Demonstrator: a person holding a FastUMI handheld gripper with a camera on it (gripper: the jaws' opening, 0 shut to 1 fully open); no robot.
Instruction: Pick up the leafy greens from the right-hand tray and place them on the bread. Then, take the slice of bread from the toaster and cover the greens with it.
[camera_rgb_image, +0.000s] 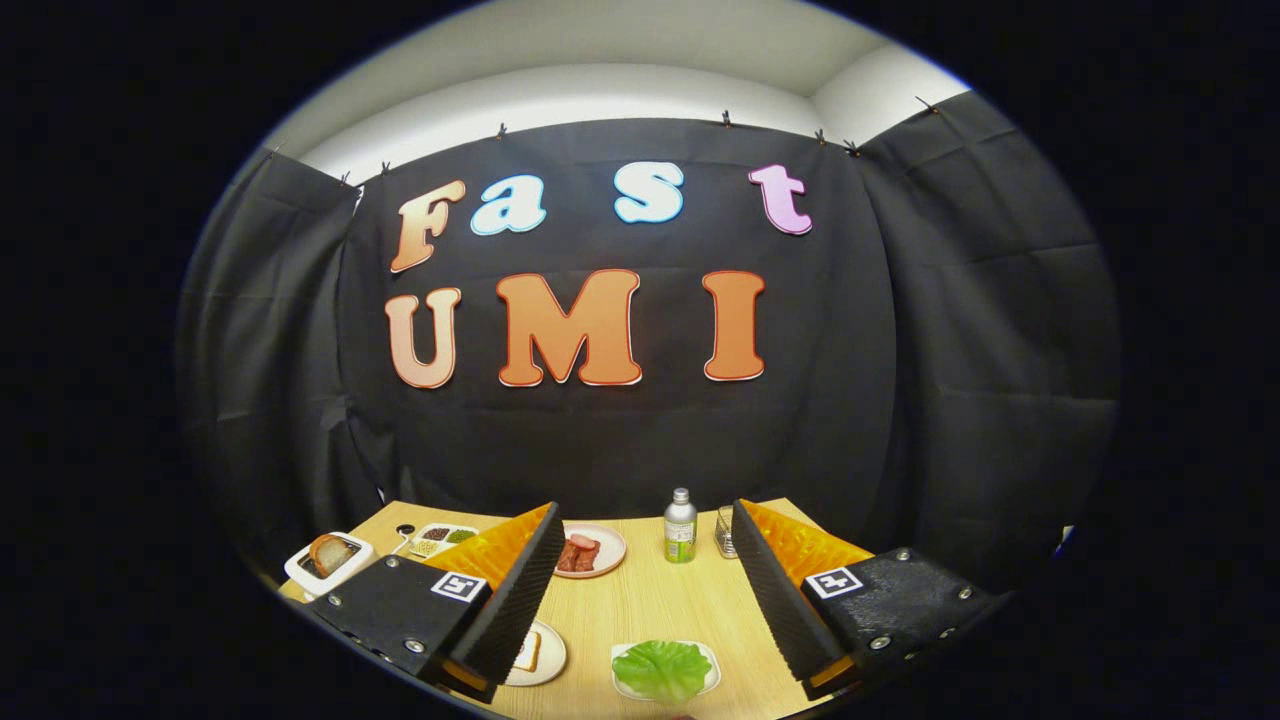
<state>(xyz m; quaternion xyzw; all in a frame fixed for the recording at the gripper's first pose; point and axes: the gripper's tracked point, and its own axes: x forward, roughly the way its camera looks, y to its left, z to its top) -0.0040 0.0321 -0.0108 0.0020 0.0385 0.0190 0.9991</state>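
The leafy greens (662, 668) are lying on a small white tray (712, 682) on the wooden table (650, 610). They are sitting low between the two fingers, a bit closer to the right one. They are looking soft, thin and very light, so I think they are going to bend and flop when lifted. They could tear or slip if pinched at the very edge. A good place to take hold is probably the thick crinkled middle, squeezing gently.

The gripper (640, 670) is hanging above the table with its fingers wide apart, holding nothing.

Just left of the greens, a slice of bread (528, 652) is waiting on a round plate (552, 655), partly hiding behind the left finger. That is where the greens are going.

Farther back, a pink plate of meat (586, 551) is sitting beside a small bottle (680, 526) and a little wire basket (726, 533). Off to the left, the white toaster (328, 562) is holding another slice of bread, with a tray of beans (442, 538) near it.
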